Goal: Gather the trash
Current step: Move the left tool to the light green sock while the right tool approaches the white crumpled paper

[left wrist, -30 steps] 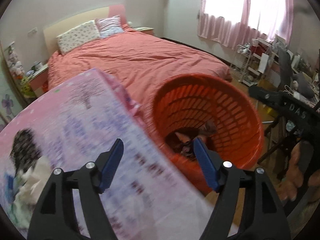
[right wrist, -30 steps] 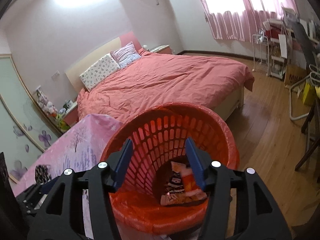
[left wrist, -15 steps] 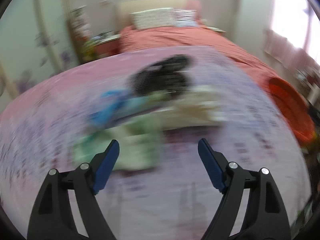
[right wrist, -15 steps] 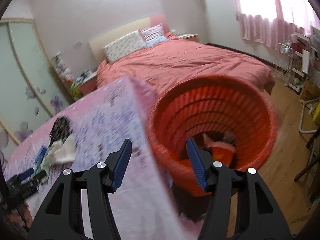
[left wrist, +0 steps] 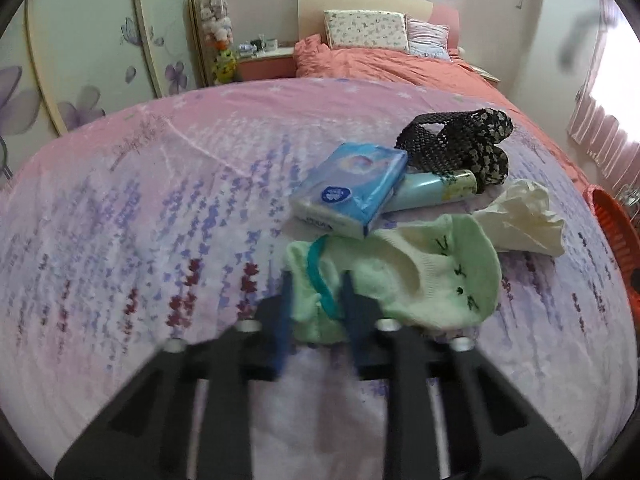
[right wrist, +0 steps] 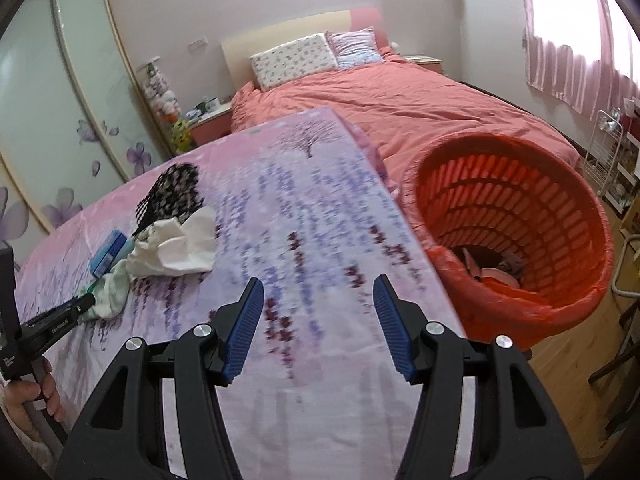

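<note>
A pale green sock (left wrist: 404,276) lies on the pink flowered tablecloth (left wrist: 160,208). My left gripper (left wrist: 316,292) is blurred and nearly shut around the sock's near cuff. Behind it lie a blue tissue pack (left wrist: 352,188), a light blue tube (left wrist: 432,190), a black patterned cloth (left wrist: 460,144) and a crumpled white tissue (left wrist: 520,216). My right gripper (right wrist: 318,312) is open and empty over the table's near right part. The orange trash basket (right wrist: 520,240) stands right of the table with wrappers inside. The left gripper tip (right wrist: 80,304) touches the sock (right wrist: 112,292) in the right wrist view.
A bed with a salmon cover (right wrist: 400,112) lies behind the table. A wardrobe with flower decals (left wrist: 92,60) lines the left wall. A nightstand (left wrist: 264,60) stands by the bed. A wire rack (right wrist: 612,152) stands at the far right on the wooden floor.
My left gripper swung left from the basket to the pile and closed down around the green sock's cuff. My right gripper turned left from the basket to over the table, still open.
</note>
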A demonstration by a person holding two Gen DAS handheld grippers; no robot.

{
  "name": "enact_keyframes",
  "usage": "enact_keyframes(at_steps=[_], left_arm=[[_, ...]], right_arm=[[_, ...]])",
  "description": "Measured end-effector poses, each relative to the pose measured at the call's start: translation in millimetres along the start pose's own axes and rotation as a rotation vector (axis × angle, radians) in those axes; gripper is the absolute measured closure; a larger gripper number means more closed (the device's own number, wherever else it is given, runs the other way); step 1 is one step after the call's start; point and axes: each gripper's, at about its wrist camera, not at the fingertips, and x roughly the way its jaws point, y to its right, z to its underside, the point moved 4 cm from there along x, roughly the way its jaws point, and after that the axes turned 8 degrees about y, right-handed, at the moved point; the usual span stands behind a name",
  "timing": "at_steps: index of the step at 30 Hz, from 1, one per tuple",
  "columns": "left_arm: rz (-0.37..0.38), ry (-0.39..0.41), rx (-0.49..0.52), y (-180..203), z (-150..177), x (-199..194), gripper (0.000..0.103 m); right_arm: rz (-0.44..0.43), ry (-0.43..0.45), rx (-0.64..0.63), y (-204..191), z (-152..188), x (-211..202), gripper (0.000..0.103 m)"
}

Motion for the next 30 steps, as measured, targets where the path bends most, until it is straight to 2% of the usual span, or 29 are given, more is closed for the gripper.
enact_keyframes(at_steps=[3,6,10,13,16,19,22,23,26,28,30], left_arm=[[0.021,0.002,-0.005,-9.2,2.2,-4.0,0.093],[-0.004,0.012,-0.015,-30.5,6.5,-11.0,0.099],[-0.072,0.031,-0.049,-69.8,4.2,-19.6,0.100],[-0.064,0.033,-0.084,-85.5,1.6,-23.6,0.099],[-0.053,0.038,-0.085,-86.2,1.8,-25.7,0.099],[-0.047,0.041,-0.088,-86.6,4.2,-27.2,0.093],[-0.032,0.041,-0.101,-87.7,6.1,-27.1,0.066],[-0.027,0.040,-0.103,-87.8,7.1,-27.3,0.063],[-0.007,0.036,-0.114,-84.9,7.6,-26.0,0.043],[0.003,0.040,-0.118,-81.5,7.1,-26.0,0.026],[0.017,0.053,-0.116,-76.8,5.9,-28.1,0.014]], right_arm=[[-0.010,-0.011,-0.014,-13.4,3.5,3.0,0.046],[-0.026,-0.022,-0.037,-27.4,7.0,6.7,0.046],[-0.063,-0.039,-0.067,-49.9,10.7,14.9,0.046],[-0.103,-0.047,-0.073,-64.9,11.0,21.8,0.046],[-0.132,-0.050,-0.076,-83.1,7.9,32.0,0.041],[-0.165,-0.059,-0.057,-100.3,2.5,42.2,0.040],[-0.191,-0.069,-0.043,-116.8,-2.8,52.3,0.036],[-0.189,-0.070,-0.050,-122.8,-3.8,57.2,0.034],[-0.164,-0.081,-0.073,-136.6,-5.0,70.7,0.029],[-0.136,-0.098,-0.090,-143.5,-2.8,80.8,0.027],[-0.131,-0.125,-0.100,-148.4,1.8,87.9,0.027]])
